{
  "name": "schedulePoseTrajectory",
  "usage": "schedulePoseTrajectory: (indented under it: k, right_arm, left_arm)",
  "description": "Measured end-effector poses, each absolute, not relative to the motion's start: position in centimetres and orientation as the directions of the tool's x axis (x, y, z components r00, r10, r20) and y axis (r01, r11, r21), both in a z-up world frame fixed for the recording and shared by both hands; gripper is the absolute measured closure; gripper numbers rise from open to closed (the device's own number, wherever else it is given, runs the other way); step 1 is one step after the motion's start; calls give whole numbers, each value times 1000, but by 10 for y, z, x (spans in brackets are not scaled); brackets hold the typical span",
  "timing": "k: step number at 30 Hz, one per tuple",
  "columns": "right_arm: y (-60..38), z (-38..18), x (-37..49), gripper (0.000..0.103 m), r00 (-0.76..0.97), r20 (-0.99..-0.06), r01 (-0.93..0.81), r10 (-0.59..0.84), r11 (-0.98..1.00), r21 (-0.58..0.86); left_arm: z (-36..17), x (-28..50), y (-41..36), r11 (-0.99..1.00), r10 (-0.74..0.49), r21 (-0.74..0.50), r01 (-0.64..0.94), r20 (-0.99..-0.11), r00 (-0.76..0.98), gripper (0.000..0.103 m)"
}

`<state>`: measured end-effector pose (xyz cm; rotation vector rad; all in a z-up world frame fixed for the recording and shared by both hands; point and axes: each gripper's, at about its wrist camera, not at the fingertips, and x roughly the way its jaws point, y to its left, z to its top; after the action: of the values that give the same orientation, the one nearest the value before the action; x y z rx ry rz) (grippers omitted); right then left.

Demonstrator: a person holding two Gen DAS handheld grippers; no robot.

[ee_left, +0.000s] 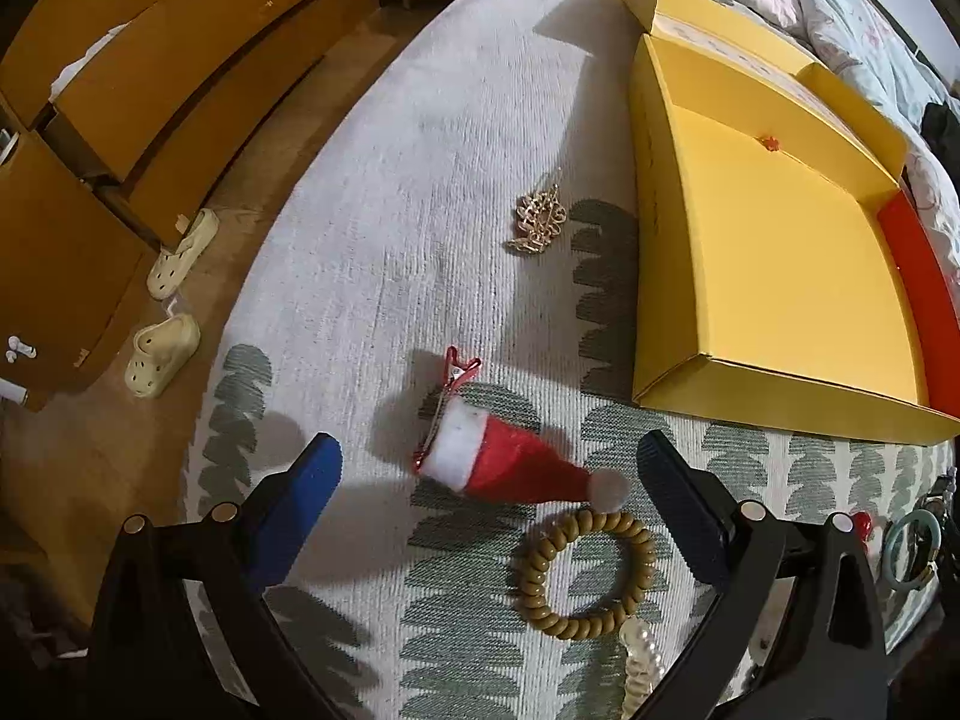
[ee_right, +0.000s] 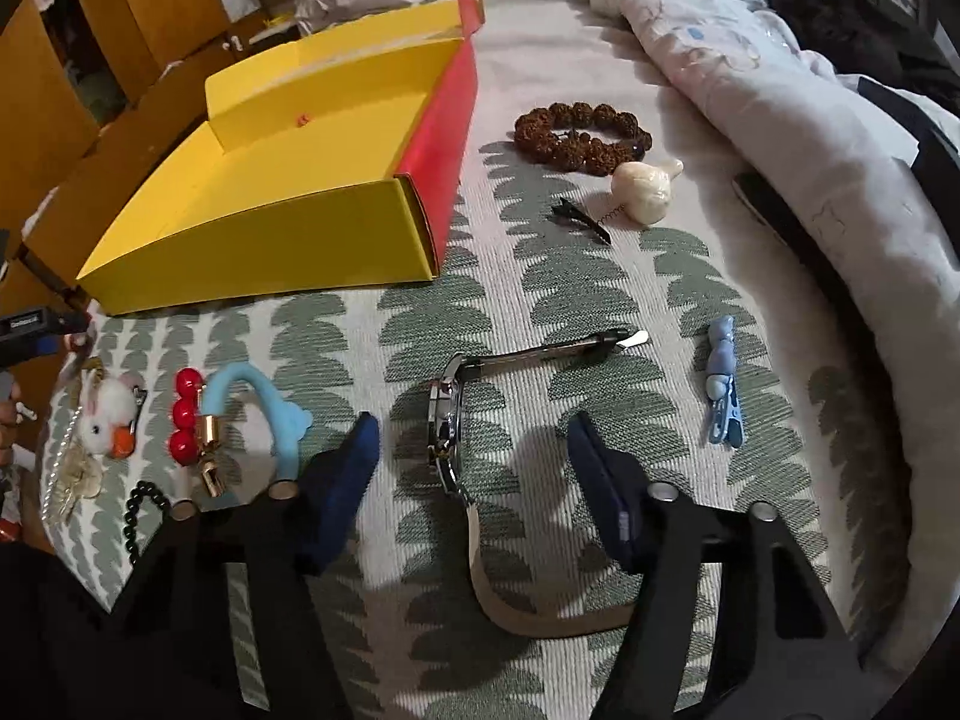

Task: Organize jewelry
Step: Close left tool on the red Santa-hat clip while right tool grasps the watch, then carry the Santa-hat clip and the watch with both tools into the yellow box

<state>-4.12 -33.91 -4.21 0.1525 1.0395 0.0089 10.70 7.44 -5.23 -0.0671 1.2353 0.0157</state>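
Nearly nothing is sorted: the yellow box (ee_left: 780, 276) sits empty on the bed (ee_left: 372, 228). Left gripper (ee_left: 489, 480) spread around a Santa clip (ee_left: 510, 462); right gripper (ee_right: 474, 450) spread around a watch (ee_right: 447, 426).

You look across a bed (ee_left: 420, 192) spread with a white sheet printed in grey-green leaves. A rumpled pale quilt (ee_right: 750, 60) lies bunched at its far edge. Off the left edge, wooden drawers (ee_left: 180, 60) stand open above a brown floor (ee_left: 78, 468), cream clogs (ee_left: 162, 354) beside them.
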Motion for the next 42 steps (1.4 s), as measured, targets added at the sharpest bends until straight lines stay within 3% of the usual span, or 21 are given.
schedulePoseTrajectory:
  k: [6,18,21,29,33,36,42]
  right_arm:
    - [-331,-49,-34,59,505,-858,41,91,991,130]
    - [-334,-54,-32,74,514,-852,38,99,990,138]
    - [-336,-54,-32,75,514,-852,39,102,989,142]
    - [-337,-55,-33,80,515,-851,46,104,988,149]
    - [-340,-55,-34,86,516,-848,47,120,985,168]
    - [-340,-56,-34,89,514,-848,47,133,982,182]
    - [-344,-54,-36,90,524,-839,57,147,977,207]
  left_arm:
    - [-57,111,76,997,-35,-57,-61,-950,309,6]
    - [-63,116,77,993,-77,-101,-68,-954,290,6]
    - [-69,119,82,992,-84,-107,-70,-960,267,20]
    - [-71,118,85,992,-79,-101,-73,-961,264,39]
    - [-67,116,86,991,-95,-117,-62,-956,277,63]
    - [-67,116,90,991,-93,-116,-70,-958,271,74]
    - [-65,115,94,986,-117,-144,-84,-955,272,77]
